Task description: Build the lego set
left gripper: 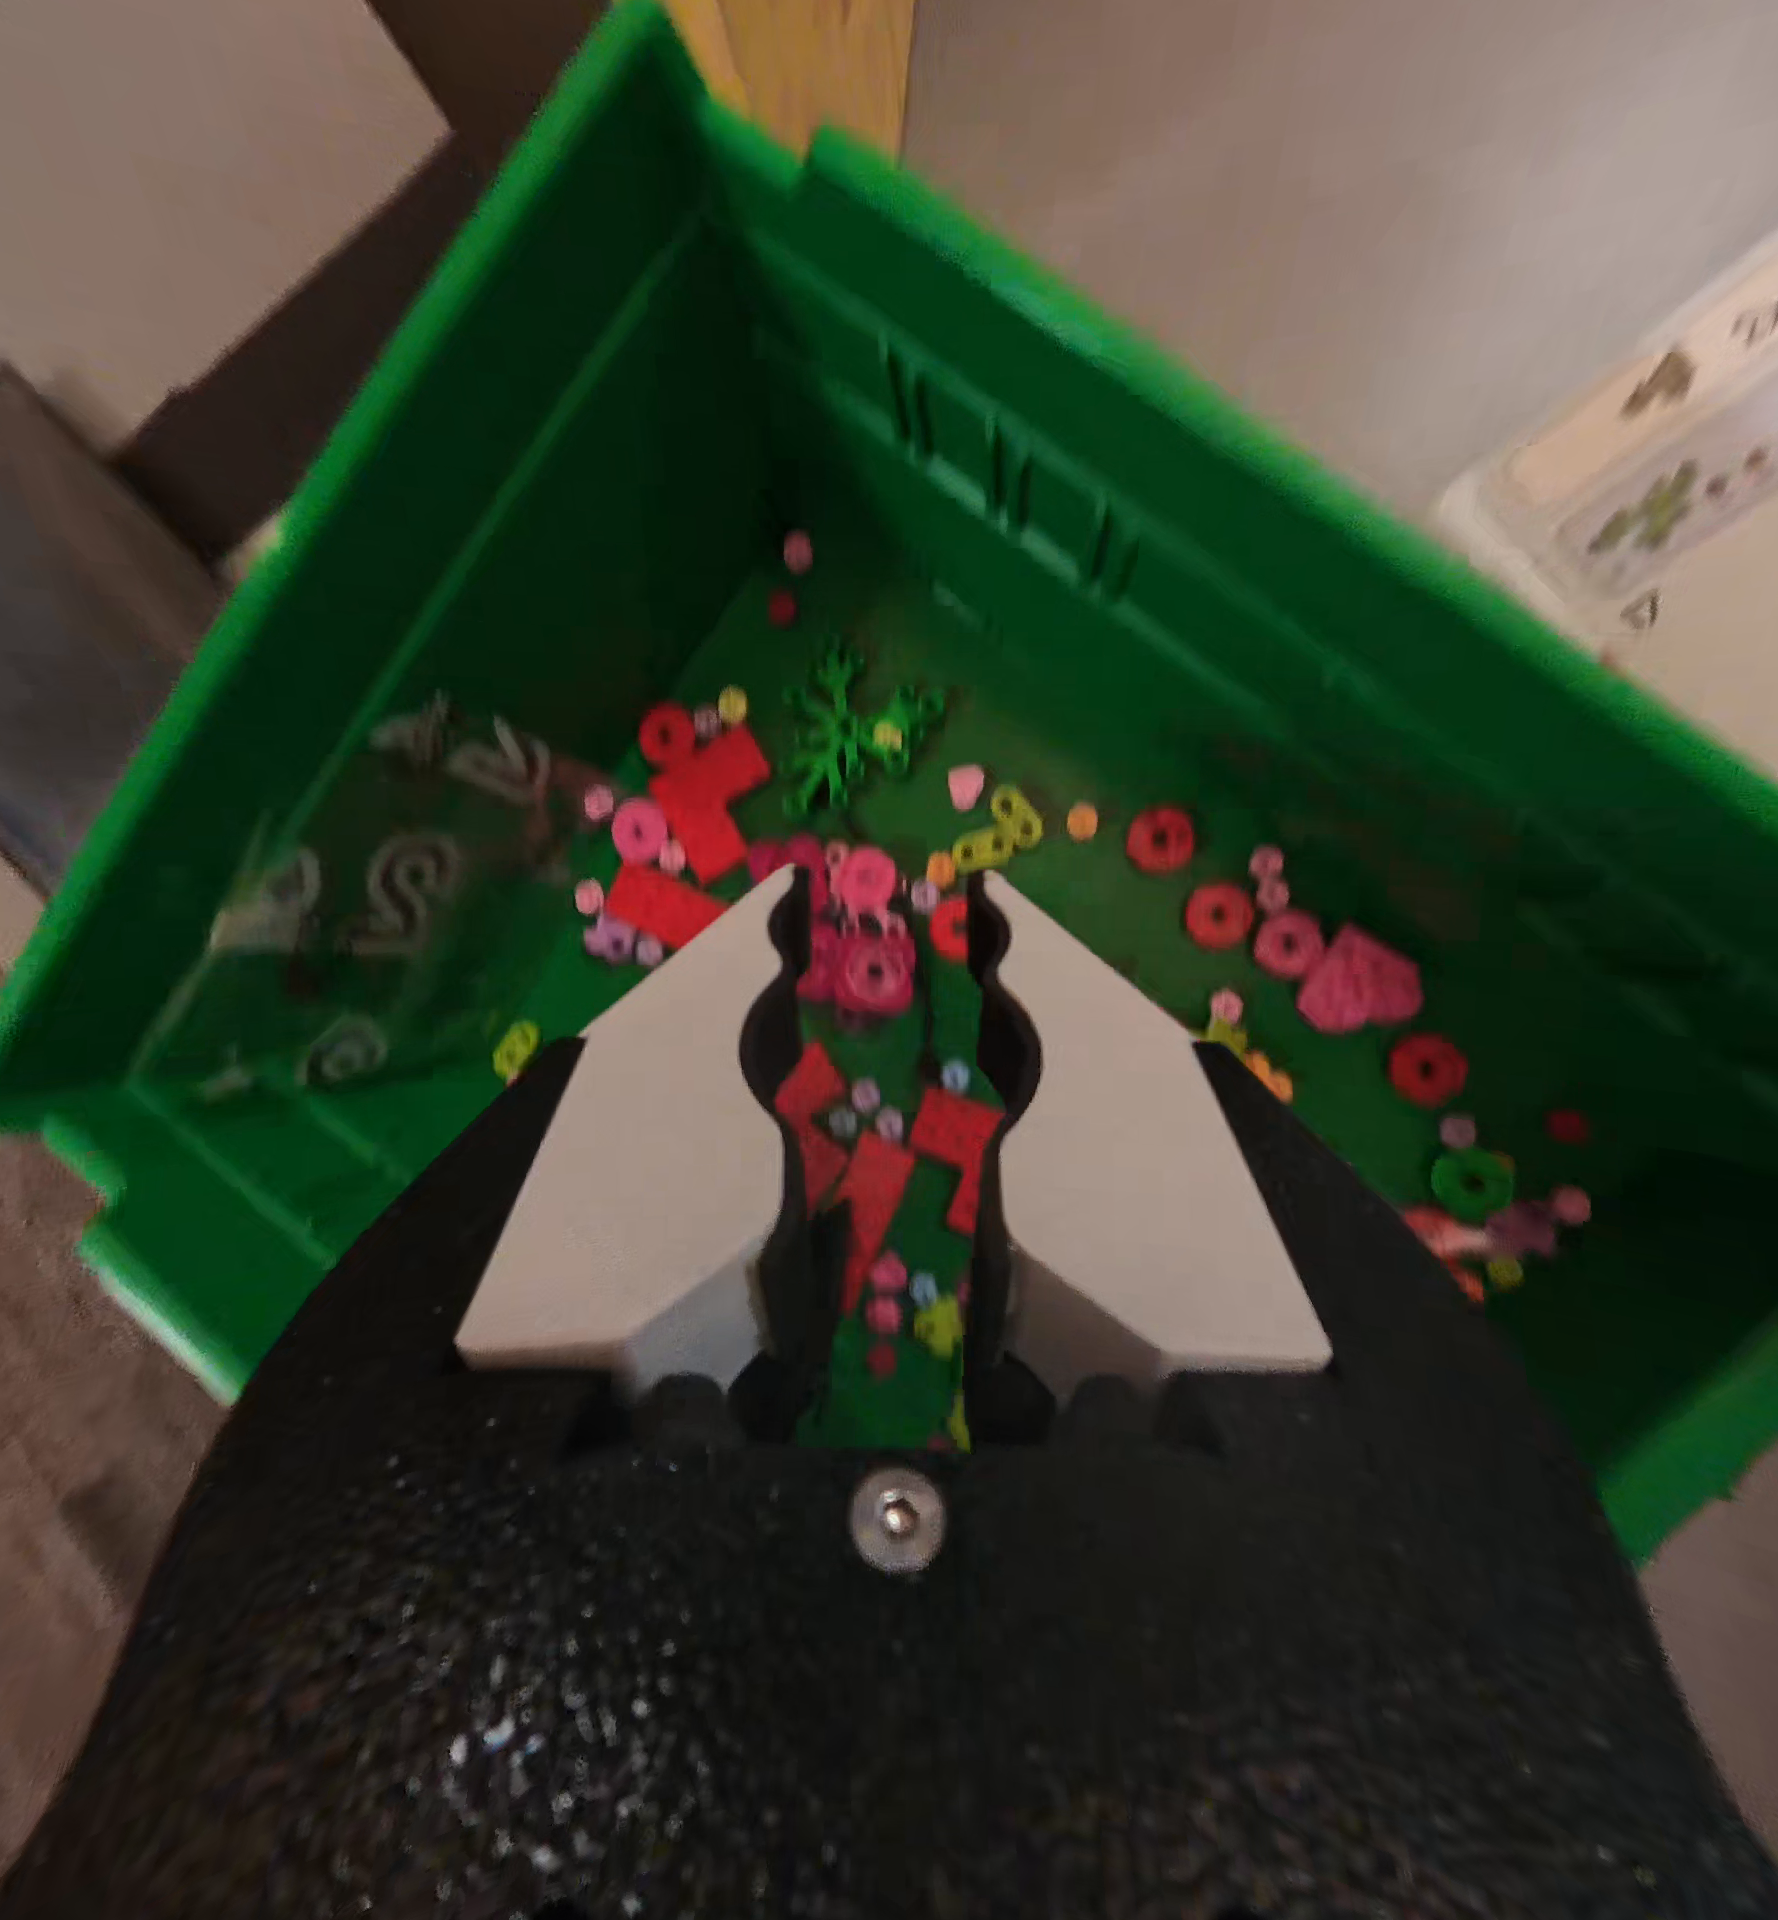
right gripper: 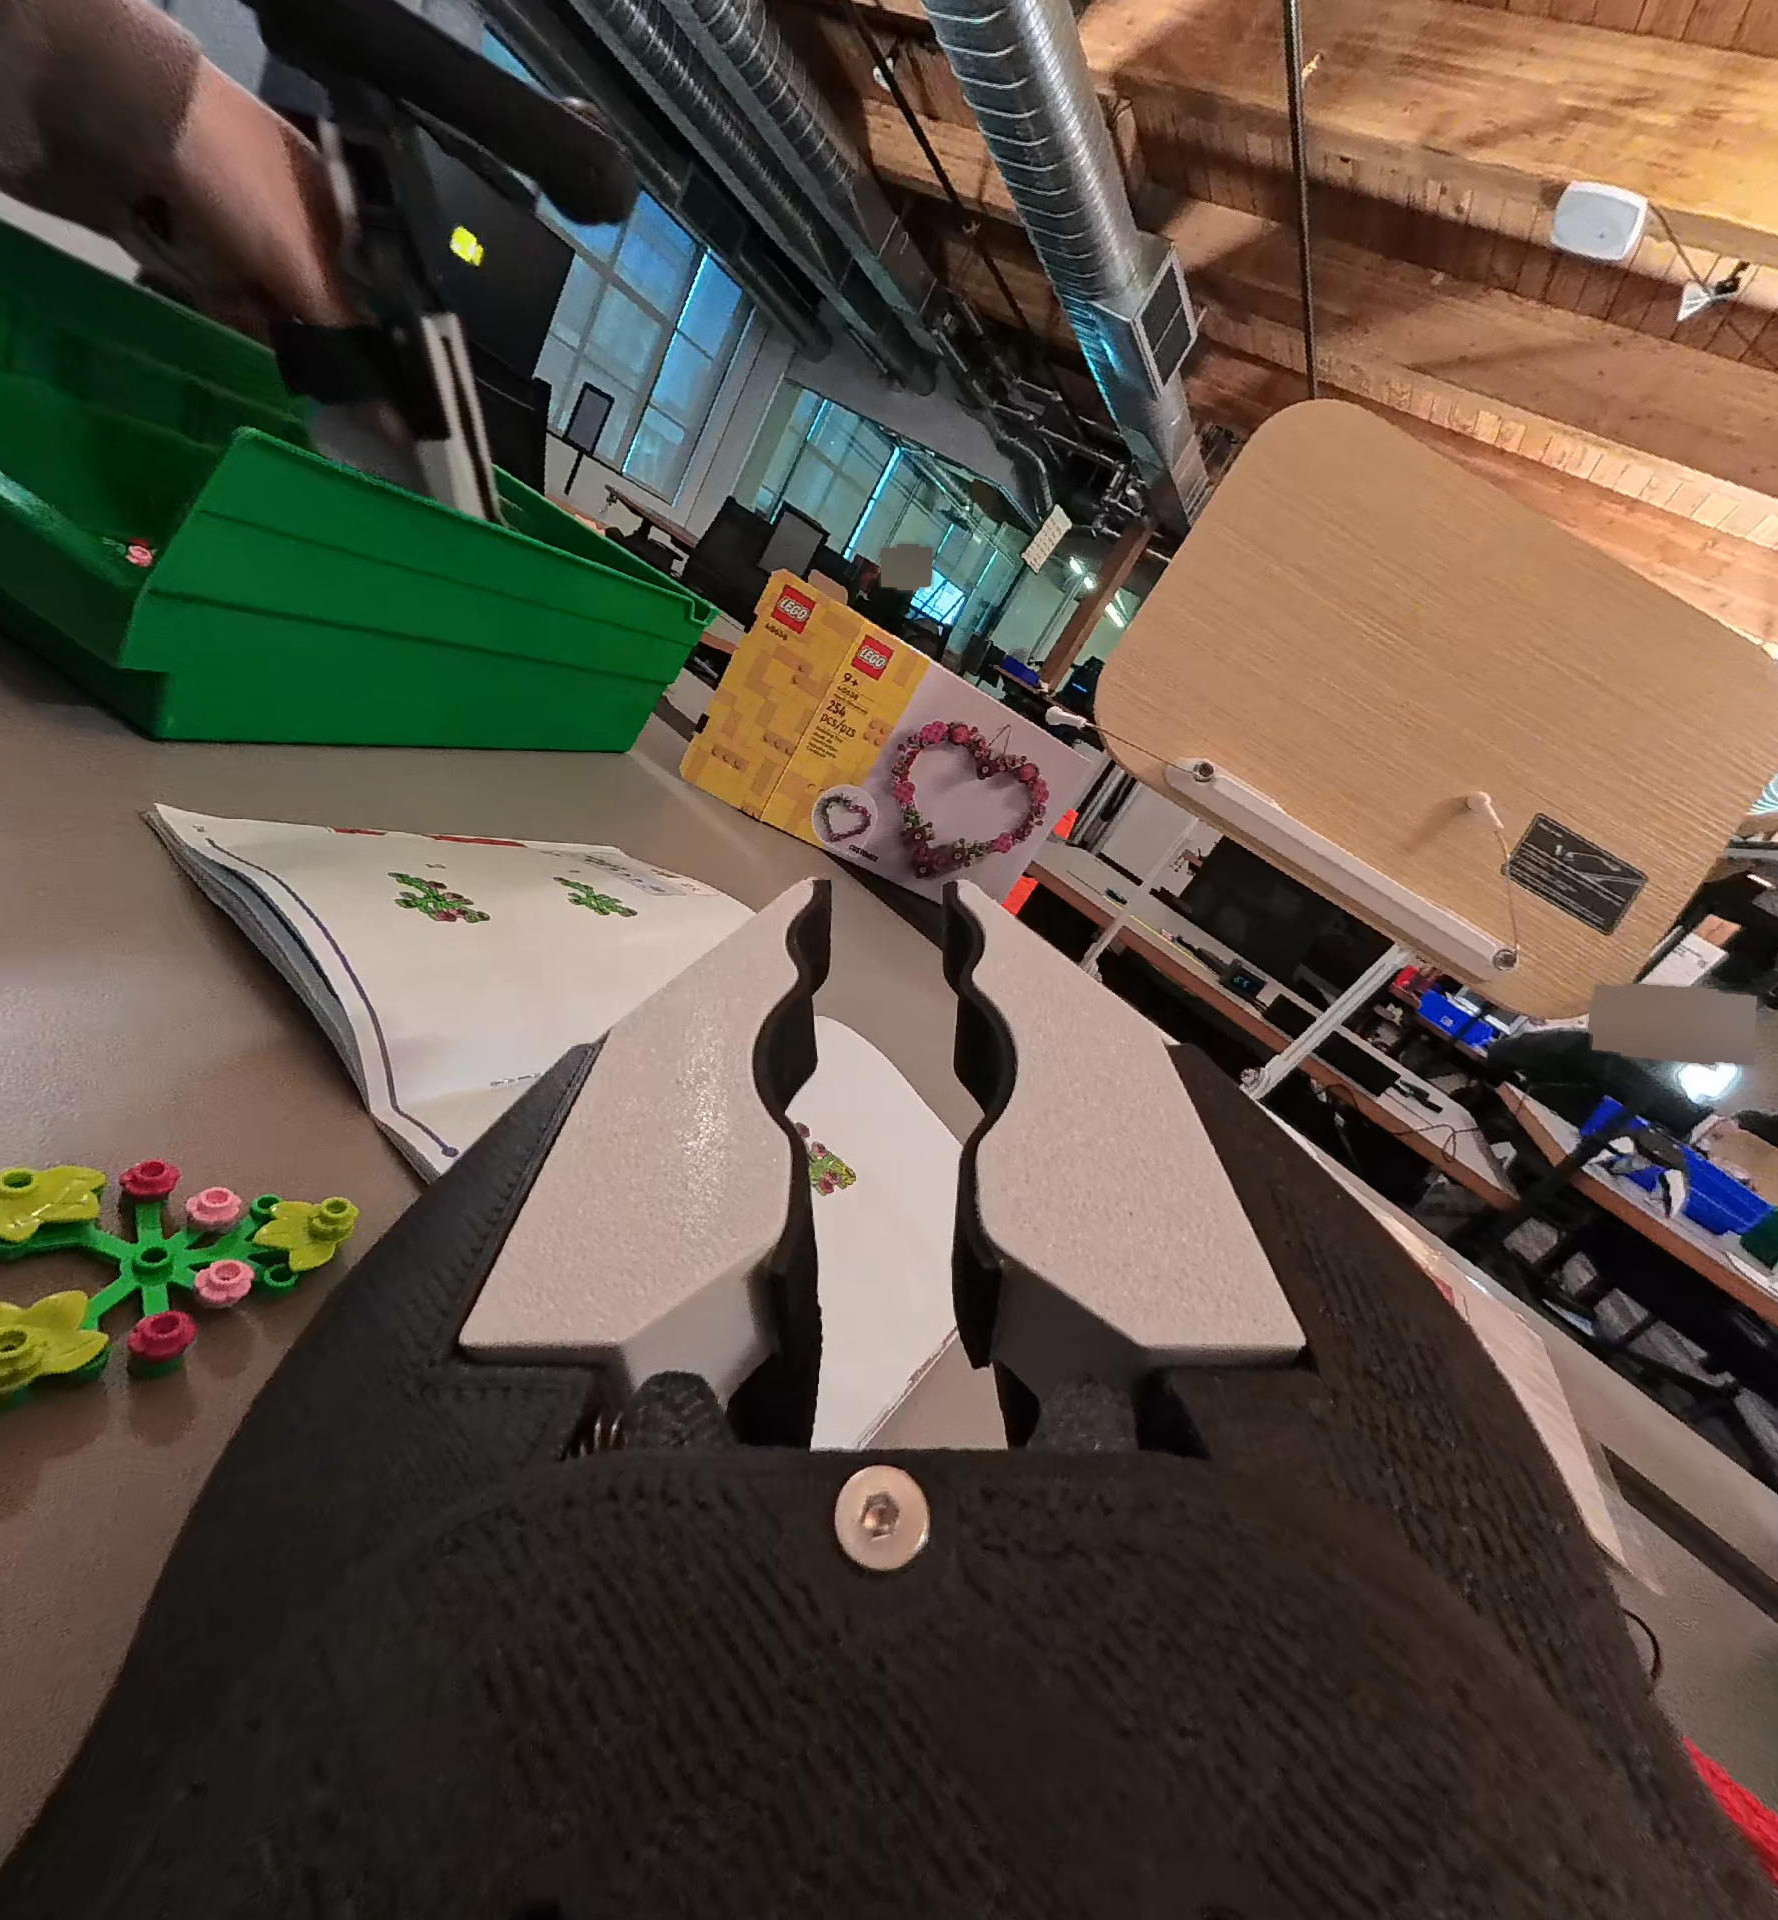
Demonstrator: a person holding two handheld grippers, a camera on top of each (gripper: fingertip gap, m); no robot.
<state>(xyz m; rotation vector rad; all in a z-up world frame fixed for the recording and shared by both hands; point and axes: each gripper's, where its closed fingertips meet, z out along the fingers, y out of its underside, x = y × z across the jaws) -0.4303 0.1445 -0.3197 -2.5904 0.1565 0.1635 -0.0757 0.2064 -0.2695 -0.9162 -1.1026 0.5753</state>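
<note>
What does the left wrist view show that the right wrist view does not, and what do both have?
Only the left wrist view shows the loose lego pieces on the bin floor, with the open left gripper above them.

Only the right wrist view shows the leafy flower assembly, instruction booklet, lego box and open, empty right gripper.

Both show the green bin. The booklet possibly shows at the left view's blurred right edge.

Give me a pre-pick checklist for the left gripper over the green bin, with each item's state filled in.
1. left gripper jaws open, nothing held: ok.
2. Aimed inside the green bin, above the loose pieces: ok.
3. One piece singled out: not ok, pink and red pieces crowd together at the tips.
4. Sharp view of target: not ok, blurred.
5. right gripper open, empty, away from the bin: ok.
6. flower assembly lying on the table: ok.
</note>
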